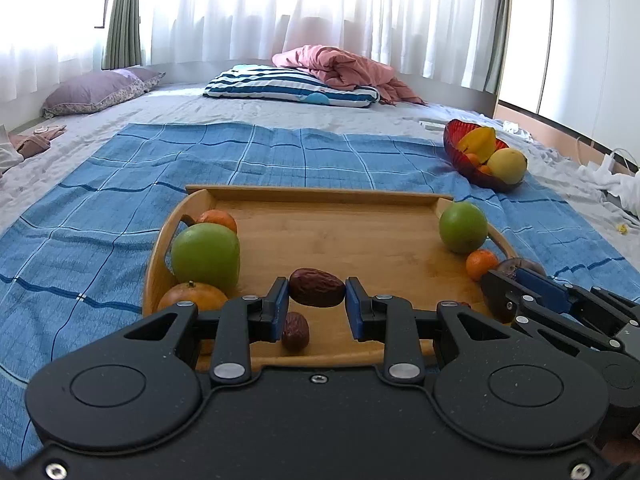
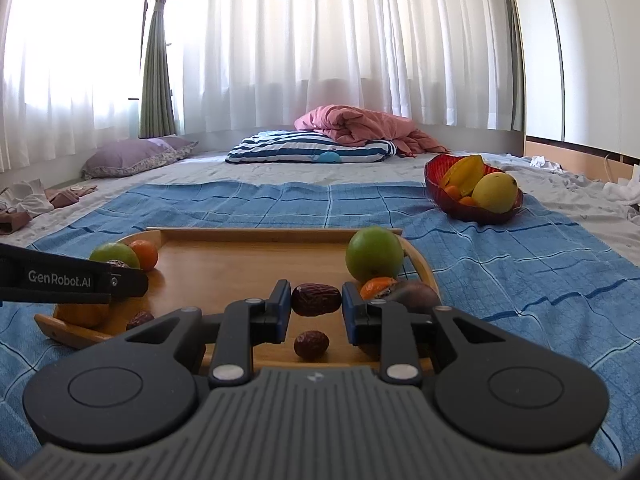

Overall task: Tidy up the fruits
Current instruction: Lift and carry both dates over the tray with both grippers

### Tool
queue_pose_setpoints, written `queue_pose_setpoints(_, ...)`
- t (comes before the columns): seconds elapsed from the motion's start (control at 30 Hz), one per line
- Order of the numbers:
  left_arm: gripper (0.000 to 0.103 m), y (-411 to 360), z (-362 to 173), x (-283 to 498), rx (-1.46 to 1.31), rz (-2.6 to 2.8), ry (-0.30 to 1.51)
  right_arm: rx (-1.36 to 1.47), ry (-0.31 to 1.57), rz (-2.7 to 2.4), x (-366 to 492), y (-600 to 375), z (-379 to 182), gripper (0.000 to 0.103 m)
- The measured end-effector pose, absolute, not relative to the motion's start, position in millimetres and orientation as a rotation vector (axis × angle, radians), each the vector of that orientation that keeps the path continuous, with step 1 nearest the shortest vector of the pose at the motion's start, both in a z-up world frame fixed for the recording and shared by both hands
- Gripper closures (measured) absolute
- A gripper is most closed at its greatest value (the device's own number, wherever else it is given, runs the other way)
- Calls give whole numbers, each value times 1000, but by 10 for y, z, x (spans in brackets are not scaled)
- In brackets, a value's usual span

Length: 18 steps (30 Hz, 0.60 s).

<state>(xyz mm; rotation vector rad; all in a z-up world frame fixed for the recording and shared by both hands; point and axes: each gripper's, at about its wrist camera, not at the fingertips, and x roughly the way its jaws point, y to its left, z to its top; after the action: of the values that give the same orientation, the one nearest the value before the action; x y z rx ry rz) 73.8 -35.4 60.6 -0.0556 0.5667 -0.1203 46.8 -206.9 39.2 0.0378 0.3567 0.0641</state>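
A wooden tray (image 1: pixel 320 236) (image 2: pixel 240 256) lies on a blue checked cloth. It holds green apples (image 1: pixel 206 256) (image 1: pixel 463 227) (image 2: pixel 374 255), small oranges (image 1: pixel 218 220) (image 1: pixel 480 264) and dark red dates. My left gripper (image 1: pixel 317 294) is shut on a date (image 1: pixel 317 287), held just above the tray; another date (image 1: pixel 295 331) lies below it. My right gripper (image 2: pixel 316 302) is shut on a date (image 2: pixel 316 299); a loose date (image 2: pixel 311 344) lies beneath. The right gripper shows at the right in the left wrist view (image 1: pixel 532 292). A dark round fruit (image 2: pixel 414 296) sits beside its right finger.
A red bowl (image 1: pixel 456 148) (image 2: pixel 434 176) with a starfruit, a yellow fruit and small oranges stands on the cloth at the far right. Pillows and a pink blanket (image 1: pixel 340 64) lie further back on the bed. Curtains hang behind. Clothes lie at the left edge.
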Motion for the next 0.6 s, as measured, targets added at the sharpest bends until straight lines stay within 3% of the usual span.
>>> queue_pose_setpoints(0.6,74,-311,585,1139,-92,-128,648,66,425,83,819,-2105,430,71)
